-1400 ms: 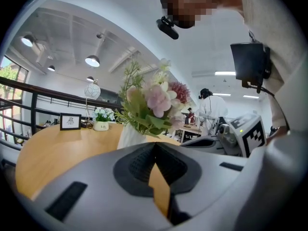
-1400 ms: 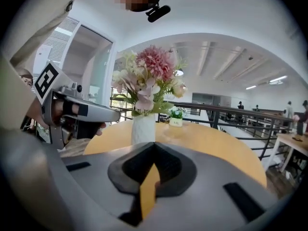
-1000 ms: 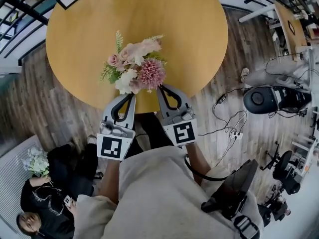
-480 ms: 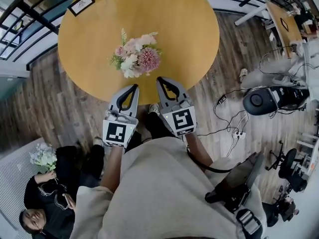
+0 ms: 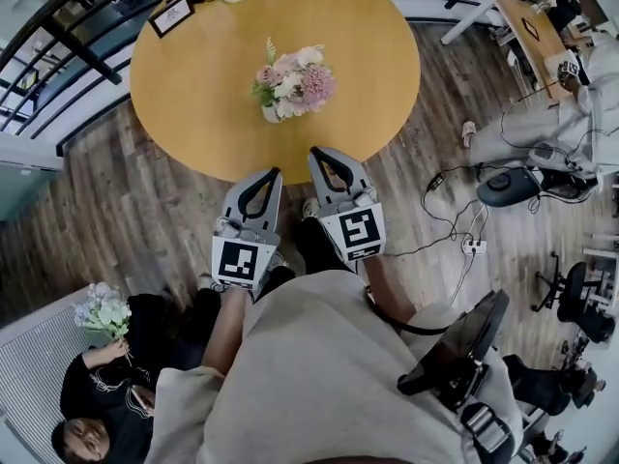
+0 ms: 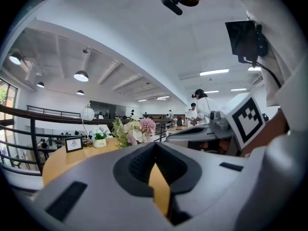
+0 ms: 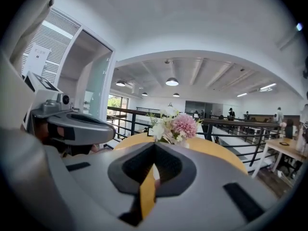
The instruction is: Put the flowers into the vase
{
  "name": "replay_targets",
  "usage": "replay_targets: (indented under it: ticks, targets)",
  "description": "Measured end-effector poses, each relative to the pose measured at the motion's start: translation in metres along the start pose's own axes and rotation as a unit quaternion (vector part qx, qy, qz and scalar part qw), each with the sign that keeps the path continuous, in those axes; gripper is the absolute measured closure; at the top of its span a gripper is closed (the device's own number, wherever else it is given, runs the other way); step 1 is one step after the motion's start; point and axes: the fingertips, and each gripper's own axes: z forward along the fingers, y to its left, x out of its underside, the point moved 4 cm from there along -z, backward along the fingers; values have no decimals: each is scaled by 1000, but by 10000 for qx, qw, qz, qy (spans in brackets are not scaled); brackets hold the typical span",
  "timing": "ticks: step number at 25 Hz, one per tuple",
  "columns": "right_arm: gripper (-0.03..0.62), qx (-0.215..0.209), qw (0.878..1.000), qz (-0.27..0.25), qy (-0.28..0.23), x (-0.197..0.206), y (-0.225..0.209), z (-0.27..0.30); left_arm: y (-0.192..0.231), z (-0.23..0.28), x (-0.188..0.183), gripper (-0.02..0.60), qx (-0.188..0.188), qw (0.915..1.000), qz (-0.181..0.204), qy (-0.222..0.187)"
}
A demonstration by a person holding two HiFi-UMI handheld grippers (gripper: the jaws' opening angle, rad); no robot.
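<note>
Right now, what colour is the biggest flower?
Pink flower; best in the right gripper view.

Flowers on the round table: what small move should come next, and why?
Probably just lower both tongs to rest. The flowers stand in the vase on the table, and the left tongs and right tongs are shut, empty and clear of the table's edge.
</note>
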Motion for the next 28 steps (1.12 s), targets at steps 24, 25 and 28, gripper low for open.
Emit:
replay_targets:
  ticks: [24,25,28]
  targets:
    - [586,274,9996,29,42,19,57,-116,-69,-72,18,574,242,9994,-250,-15]
    - [586,247,9997,12,11,18,56,-117,-71,-72,17,574,205,9995,-239,-24]
    - [586,148,9998,-52,-84,13,52,-122,-78,-75,12,574,71,9998,-172,-43]
